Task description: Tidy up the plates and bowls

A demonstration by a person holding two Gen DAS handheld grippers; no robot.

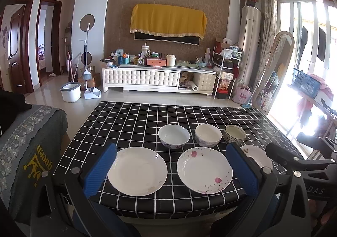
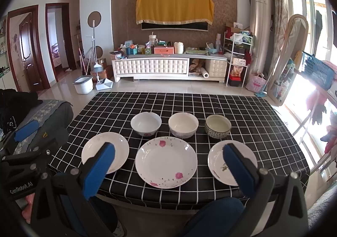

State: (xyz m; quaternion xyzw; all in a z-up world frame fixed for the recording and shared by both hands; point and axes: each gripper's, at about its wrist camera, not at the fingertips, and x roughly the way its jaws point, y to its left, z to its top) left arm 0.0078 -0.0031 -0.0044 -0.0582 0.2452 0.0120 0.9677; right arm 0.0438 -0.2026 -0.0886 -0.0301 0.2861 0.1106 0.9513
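Three plates lie in a row near the front edge of the black grid tablecloth (image 2: pixel 242 110): a plain white plate (image 1: pixel 137 170) (image 2: pixel 118 148) on the left, a pink-flowered plate (image 1: pixel 204 169) (image 2: pixel 166 162) in the middle, a small white plate (image 1: pixel 258 155) (image 2: pixel 217 159) on the right. Behind them stand three bowls: a white bowl (image 1: pixel 173 135) (image 2: pixel 145 123), a cream bowl (image 1: pixel 208 134) (image 2: pixel 183 125) and a dark patterned bowl (image 1: pixel 234 133) (image 2: pixel 218 126). My left gripper (image 1: pixel 170 168) is open and empty above the front edge. My right gripper (image 2: pixel 168 166) is open and empty too.
A grey sofa arm (image 1: pixel 31 131) borders the table on the left. A mirror (image 2: pixel 288 58) and a rack with a blue basket (image 2: pixel 316 70) stand to the right. A TV cabinet (image 2: pixel 168 68) is across the tiled floor.
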